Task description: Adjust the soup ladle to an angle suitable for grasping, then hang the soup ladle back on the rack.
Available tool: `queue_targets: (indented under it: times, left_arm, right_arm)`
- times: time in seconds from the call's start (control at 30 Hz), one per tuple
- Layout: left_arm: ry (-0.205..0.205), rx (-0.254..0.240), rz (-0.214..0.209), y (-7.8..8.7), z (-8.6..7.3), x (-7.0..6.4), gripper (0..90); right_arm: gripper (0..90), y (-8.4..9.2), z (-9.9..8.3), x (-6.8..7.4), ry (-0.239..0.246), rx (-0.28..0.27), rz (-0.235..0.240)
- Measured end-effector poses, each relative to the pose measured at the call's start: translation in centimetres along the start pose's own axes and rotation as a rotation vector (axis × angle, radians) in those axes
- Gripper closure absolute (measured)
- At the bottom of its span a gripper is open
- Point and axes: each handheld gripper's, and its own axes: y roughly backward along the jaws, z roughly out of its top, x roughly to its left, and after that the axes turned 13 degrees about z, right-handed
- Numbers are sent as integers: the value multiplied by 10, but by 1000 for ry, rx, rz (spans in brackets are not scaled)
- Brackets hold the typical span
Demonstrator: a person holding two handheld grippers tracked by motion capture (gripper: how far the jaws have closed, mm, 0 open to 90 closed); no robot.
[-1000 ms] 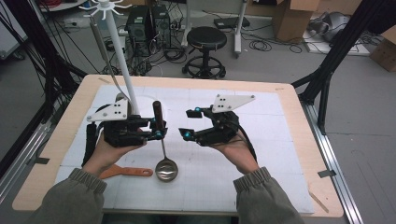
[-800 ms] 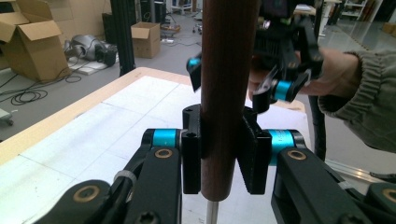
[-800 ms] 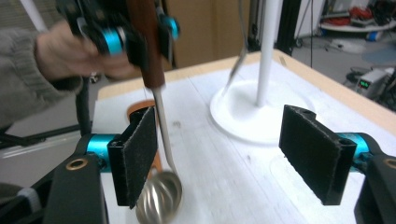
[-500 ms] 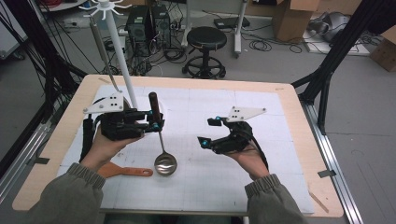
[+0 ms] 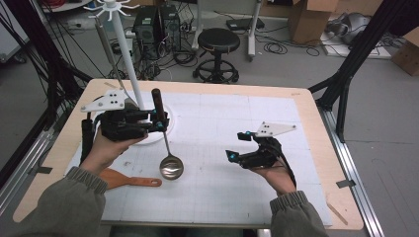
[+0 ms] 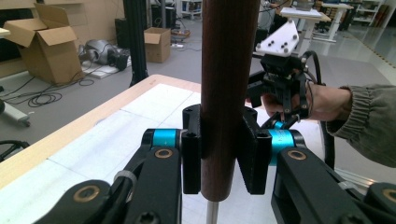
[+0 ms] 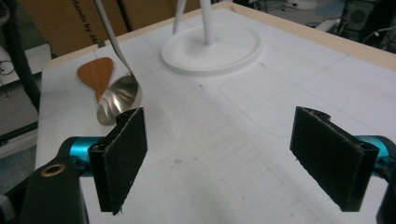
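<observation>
A ladle hangs upright, its dark wooden handle (image 5: 158, 101) clamped in my left gripper (image 5: 160, 122) and its steel bowl (image 5: 171, 167) just above the white mat. In the left gripper view both pads press on the handle (image 6: 229, 93). My right gripper (image 5: 235, 146) sits low over the mat at the right, well apart from the ladle. Its jaws have just been opening and nothing lies between them. From the right gripper view, its gripper (image 7: 229, 158) points across bare mat toward the ladle bowl (image 7: 119, 100).
A white hook stand (image 5: 129, 54) rises behind my left gripper from a round base (image 7: 210, 46). An orange spatula (image 5: 126, 180) lies on the mat (image 5: 237, 187) near the left forearm. A black stool (image 5: 215, 42) stands beyond the table.
My right gripper has moved right and down, away from the ladle, and its jaws have spread wider. The left gripper and the ladle have barely shifted.
</observation>
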Motion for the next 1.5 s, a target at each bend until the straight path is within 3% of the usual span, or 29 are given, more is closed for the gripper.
queue_targets:
  times: [0.43, 1.2, 1.5]
  left_arm:
    - [4, -9, 36, 13, 11, 14, 734]
    - [13, -22, 92, 32, 42, 42, 734]
    - [37, -33, 76, 39, 52, 62, 734]
  right_arm:
    - [158, 26, -31, -6, -41, -1, -51]
    - [113, 32, -47, -18, -77, -12, -104]
    - [106, 36, -47, -19, -75, -15, -121]
